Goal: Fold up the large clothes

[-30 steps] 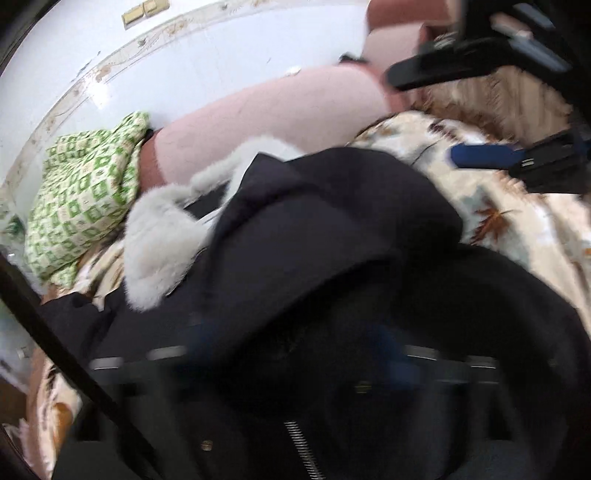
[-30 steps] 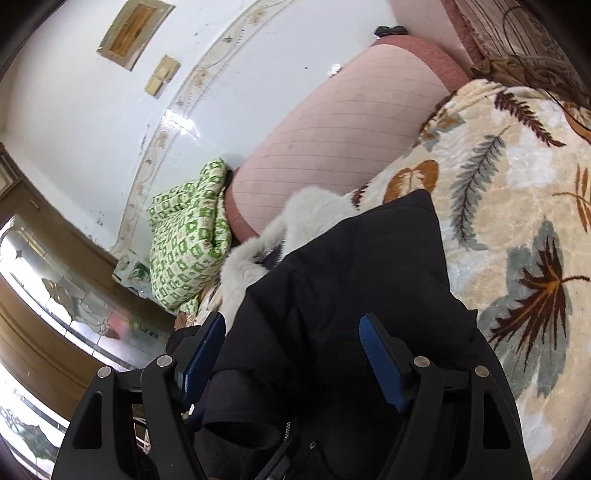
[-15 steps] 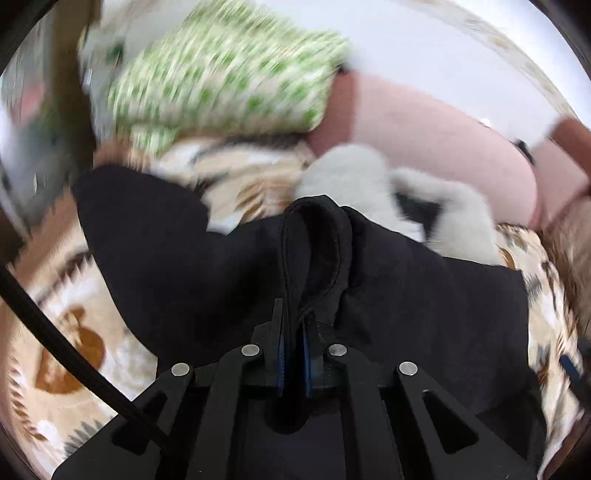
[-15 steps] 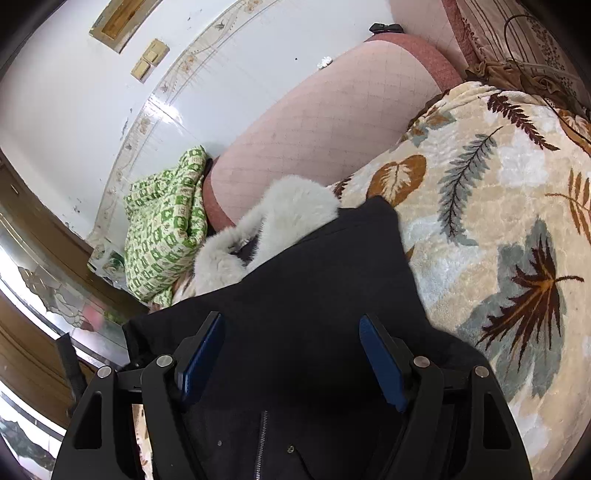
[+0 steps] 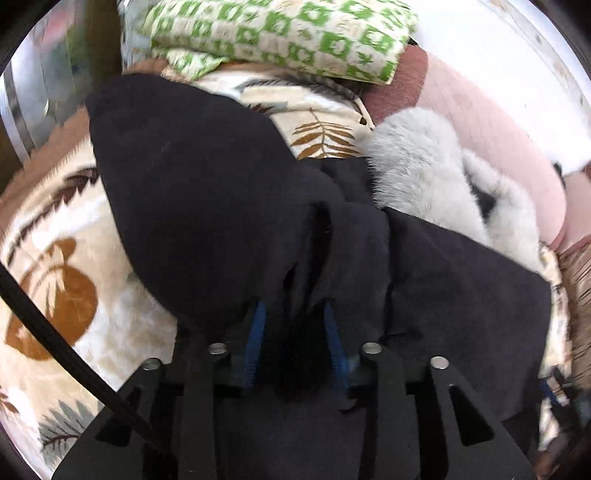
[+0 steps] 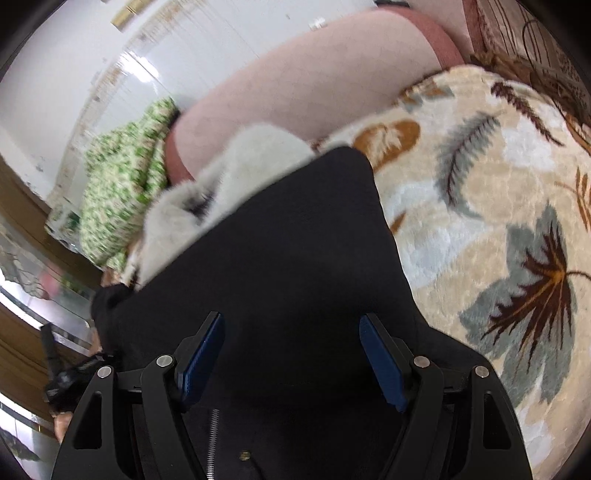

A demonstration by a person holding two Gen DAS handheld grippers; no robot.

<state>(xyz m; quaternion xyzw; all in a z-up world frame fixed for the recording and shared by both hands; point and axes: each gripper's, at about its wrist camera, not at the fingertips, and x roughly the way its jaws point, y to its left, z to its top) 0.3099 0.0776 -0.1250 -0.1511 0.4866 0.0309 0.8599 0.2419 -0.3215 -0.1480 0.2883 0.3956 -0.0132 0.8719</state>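
A large black coat (image 5: 207, 206) with a grey-white fur collar (image 5: 428, 162) lies on a leaf-patterned blanket (image 5: 66, 295). Its left sleeve spreads out to the left. My left gripper (image 5: 293, 321) has its blue pads parted, with a bunch of black coat fabric lying loosely between them. In the right wrist view the coat body (image 6: 280, 258) lies flat, with its fur collar (image 6: 229, 184) at the far end and its zip (image 6: 212, 439) near the camera. My right gripper (image 6: 291, 354) is open and empty just above the coat.
A green-and-white patterned cushion (image 5: 280, 33) and a pink bolster (image 6: 303, 85) lie at the head of the bed against a white wall. The leaf-patterned blanket (image 6: 498, 221) spreads to the right of the coat. My left gripper also shows at the left edge of the right wrist view (image 6: 62, 376).
My left gripper carried the sleeve out to the left, then its jaws parted from shut on the fabric. My right gripper stayed open and sank slightly toward the coat.
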